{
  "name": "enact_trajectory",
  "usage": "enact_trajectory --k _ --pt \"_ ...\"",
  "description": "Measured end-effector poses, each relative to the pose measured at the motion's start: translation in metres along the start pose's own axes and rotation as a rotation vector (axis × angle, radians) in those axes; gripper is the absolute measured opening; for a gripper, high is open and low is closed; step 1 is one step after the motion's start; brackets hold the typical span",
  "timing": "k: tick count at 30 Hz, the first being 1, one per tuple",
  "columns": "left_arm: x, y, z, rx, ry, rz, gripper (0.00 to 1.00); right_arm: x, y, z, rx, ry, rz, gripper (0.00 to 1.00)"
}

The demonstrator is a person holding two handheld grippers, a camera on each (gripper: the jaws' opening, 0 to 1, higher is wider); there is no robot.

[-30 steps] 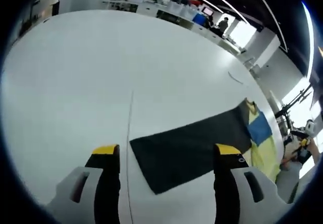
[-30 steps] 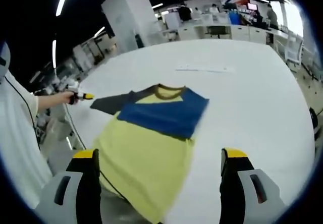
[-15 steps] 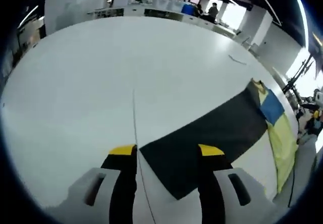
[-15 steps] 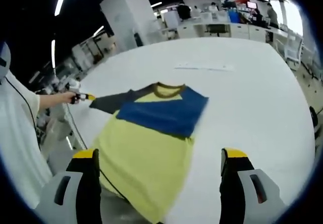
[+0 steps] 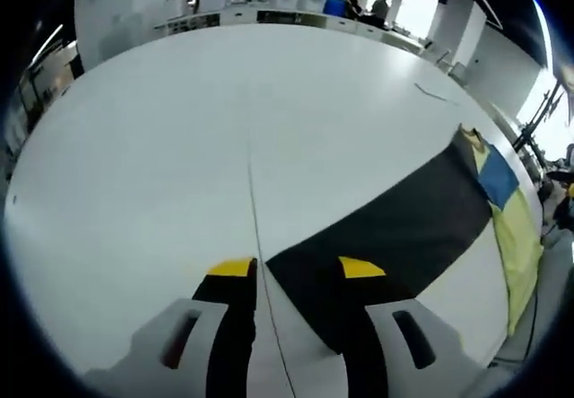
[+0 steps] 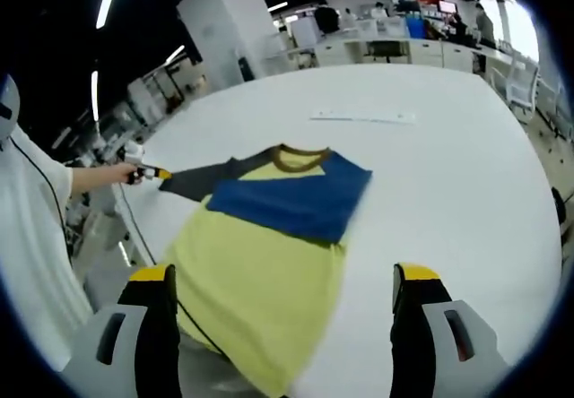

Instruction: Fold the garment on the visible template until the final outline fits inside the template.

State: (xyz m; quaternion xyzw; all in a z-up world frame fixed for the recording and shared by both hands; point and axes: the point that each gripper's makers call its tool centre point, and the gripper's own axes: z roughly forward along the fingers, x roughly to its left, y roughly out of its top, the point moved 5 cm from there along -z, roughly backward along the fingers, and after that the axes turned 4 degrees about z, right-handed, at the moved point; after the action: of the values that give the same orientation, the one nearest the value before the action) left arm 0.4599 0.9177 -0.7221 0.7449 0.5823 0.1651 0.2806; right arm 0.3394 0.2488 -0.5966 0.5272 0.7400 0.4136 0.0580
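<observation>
Evidently the folding has barely begun: the garment [image 6: 269, 263] lies mostly spread on the white table [image 6: 448, 174], its dark sleeve [image 5: 395, 232] outstretched between the narrowed jaws of the left gripper [image 5: 289, 269], grip uncertain, while the right gripper [image 6: 280, 281] hovers wide open, empty.

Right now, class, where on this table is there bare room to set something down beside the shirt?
Bare tabletop lies right of the shirt and beyond its collar, up to the strip. Crowded: the dark sleeve side, at the left gripper.
</observation>
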Motion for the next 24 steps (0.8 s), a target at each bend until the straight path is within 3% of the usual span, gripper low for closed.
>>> enact_trajectory --k 4,13,17,20,24 --pt "0.0011 0.0004 0.0021 0.007 0.015 0.046 0.23 -0.0014 0.0002 0.0005 0.000 -0.002 0.002 1.00" --pt "0.0044 -0.0003 0.0008 -0.005 0.046 0.037 0.12 -0.0011 0.0013 0.0022 -0.002 0.000 0.002 1.00" --pt "0.0069 -0.0004 0.0016 -0.006 0.044 0.032 0.10 -0.0010 0.0017 0.0029 -0.001 0.000 0.002 1.00" --pt "0.0004 -0.0002 0.0028 -0.006 0.008 0.031 0.00 -0.0011 0.0022 0.0029 -0.001 0.000 0.001 1.00" --pt "0.0014 0.0003 0.0027 -0.001 0.021 0.025 0.00 -0.0014 0.0033 0.0021 -0.005 0.000 0.002 1.00"
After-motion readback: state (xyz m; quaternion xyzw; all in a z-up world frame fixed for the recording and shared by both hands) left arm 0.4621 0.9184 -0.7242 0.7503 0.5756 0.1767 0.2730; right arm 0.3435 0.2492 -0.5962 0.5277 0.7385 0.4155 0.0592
